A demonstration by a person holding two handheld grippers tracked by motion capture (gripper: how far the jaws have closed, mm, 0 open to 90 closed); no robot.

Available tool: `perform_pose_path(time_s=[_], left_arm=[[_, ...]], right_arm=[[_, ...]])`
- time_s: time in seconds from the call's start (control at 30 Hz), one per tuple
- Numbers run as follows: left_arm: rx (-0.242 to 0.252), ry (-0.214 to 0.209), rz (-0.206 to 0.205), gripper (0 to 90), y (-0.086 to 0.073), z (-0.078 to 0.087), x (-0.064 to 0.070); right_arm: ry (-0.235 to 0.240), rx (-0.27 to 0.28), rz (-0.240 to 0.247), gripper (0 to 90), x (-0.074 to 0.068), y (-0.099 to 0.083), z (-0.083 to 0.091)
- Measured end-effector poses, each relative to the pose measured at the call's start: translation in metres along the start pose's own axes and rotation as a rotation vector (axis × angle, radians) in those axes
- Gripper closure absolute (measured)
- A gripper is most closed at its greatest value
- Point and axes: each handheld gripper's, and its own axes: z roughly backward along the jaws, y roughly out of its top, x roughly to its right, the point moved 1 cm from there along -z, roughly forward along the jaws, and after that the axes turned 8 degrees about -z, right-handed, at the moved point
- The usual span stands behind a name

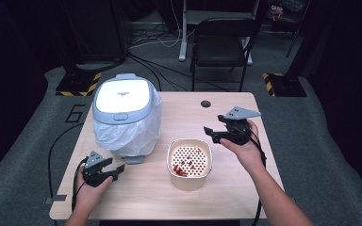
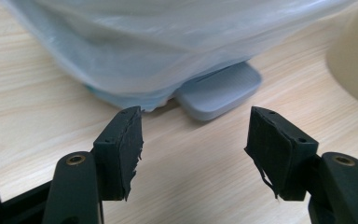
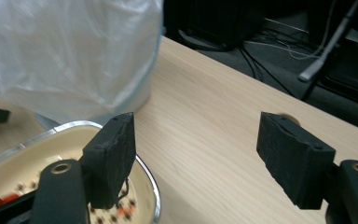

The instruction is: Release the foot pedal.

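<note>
A small pedal bin (image 1: 125, 113) with a white lid and a clear plastic liner stands at the table's back left. Its grey foot pedal (image 2: 220, 89) juts out at the front. My left gripper (image 1: 115, 169) rests open near the front left, pointing at the pedal (image 1: 133, 159), jaws apart and empty (image 2: 196, 144). A cream bowl (image 1: 189, 162) with a perforated insert and red scraps sits mid-table. My right gripper (image 1: 212, 134) hovers open just right of and above the bowl's rim (image 3: 144, 175), nothing between its pads (image 3: 196, 158).
The wooden table (image 1: 169, 197) has a round cable hole (image 1: 205, 103) at the back. A black chair (image 1: 221, 44) stands behind the table, and cables lie on the floor. Bare tabletop lies along the front and the right.
</note>
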Motion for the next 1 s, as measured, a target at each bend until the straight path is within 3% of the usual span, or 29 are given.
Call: perform_pose_path(time_s=[0.1,0.2,0.3,0.4,0.83,0.93,1.0], left_arm=[[0.003,0.021,0.003,35.7,-0.002,-0.001,-0.004],[-0.002,0.048,0.029,35.7,-0.007,-0.002,-0.011],[-0.002,0.053,0.039,35.7,-0.009,-0.003,-0.015],[-0.021,0.072,0.060,35.7,-0.013,-0.005,-0.020],[-0.031,0.104,0.081,35.2,-0.017,-0.005,-0.032],[-0.034,0.113,0.078,35.2,-0.019,-0.008,-0.033],[-0.035,0.113,0.086,35.2,-0.019,-0.008,-0.033]], right_arm=[[-0.026,-0.004,-0.013,27.8,0.006,-0.011,0.002],[-0.055,-0.001,-0.079,27.8,0.018,-0.032,0.006],[-0.080,-0.006,-0.075,27.7,0.022,-0.045,0.008],[-0.110,-0.011,-0.113,27.7,0.029,-0.068,0.009],[-0.165,-0.043,-0.161,27.5,0.042,-0.117,-0.001],[-0.181,-0.065,-0.199,27.4,0.048,-0.133,-0.005],[-0.213,-0.077,-0.196,27.3,0.052,-0.140,-0.006]])
